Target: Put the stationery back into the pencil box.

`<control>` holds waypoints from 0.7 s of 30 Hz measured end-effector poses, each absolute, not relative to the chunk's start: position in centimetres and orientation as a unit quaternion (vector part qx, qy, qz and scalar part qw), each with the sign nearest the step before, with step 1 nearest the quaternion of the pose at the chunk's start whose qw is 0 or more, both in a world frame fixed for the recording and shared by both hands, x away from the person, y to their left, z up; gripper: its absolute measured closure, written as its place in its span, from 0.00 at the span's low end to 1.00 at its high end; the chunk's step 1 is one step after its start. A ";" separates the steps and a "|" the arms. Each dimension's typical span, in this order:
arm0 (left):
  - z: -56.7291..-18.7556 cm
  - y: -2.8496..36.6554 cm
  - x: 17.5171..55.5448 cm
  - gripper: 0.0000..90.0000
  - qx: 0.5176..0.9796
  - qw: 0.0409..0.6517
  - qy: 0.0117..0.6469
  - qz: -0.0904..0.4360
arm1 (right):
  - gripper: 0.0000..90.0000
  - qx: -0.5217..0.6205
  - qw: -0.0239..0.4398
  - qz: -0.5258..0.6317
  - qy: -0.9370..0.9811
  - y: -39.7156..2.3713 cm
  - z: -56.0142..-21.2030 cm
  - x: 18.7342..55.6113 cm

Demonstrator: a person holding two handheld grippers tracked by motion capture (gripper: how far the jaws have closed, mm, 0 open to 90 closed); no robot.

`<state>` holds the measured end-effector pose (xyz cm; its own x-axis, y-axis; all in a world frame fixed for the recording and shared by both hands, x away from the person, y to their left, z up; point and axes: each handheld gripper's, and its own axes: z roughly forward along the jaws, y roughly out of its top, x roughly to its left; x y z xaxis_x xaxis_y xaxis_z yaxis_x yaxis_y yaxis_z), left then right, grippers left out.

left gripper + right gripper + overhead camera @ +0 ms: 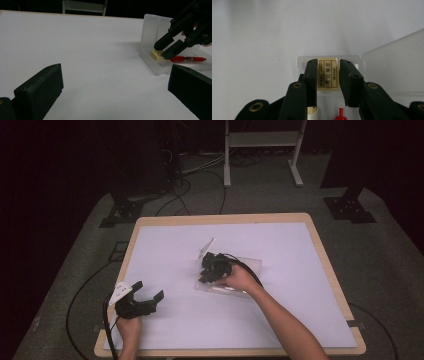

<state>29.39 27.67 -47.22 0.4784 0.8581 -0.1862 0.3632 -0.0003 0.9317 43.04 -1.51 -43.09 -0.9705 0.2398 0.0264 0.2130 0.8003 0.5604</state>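
Observation:
A cream eraser (327,73) with a printed label lies at one end of a clear plastic box (251,264) near the middle of the white table. My right gripper (328,62) reaches down into the box, and its jaws press on both long sides of the eraser (157,55). A red pen (190,59) lies in the box behind the eraser, and its tip (340,113) is visible between the jaws. The box lid (392,67) stands open. My left gripper (149,290) rests near the table's front left corner, open with nothing between its jaws (115,87).
A white stick-like item (313,112) lies in the box beside the pen. Beyond the table's wooden rim (225,218) are floor cables (210,175), a white metal frame (260,140) and black stand feet (350,210). The white tabletop (165,250) lies bare between the grippers.

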 end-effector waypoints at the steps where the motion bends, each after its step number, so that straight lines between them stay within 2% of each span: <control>1: -47.2 27.7 29.4 0.00 0.669 0.540 0.456 0.229 | 0.76 0.121 0.020 0.291 0.949 -1.5 -43.2 43.1; 9: -47.2 27.7 29.3 0.00 0.670 0.541 0.454 0.229 | 0.74 0.126 0.015 0.290 0.948 -1.6 -43.3 43.1; 21: -47.2 27.6 29.3 0.00 0.672 0.539 0.453 0.230 | 0.66 0.124 0.021 0.319 0.939 -2.9 -41.5 42.5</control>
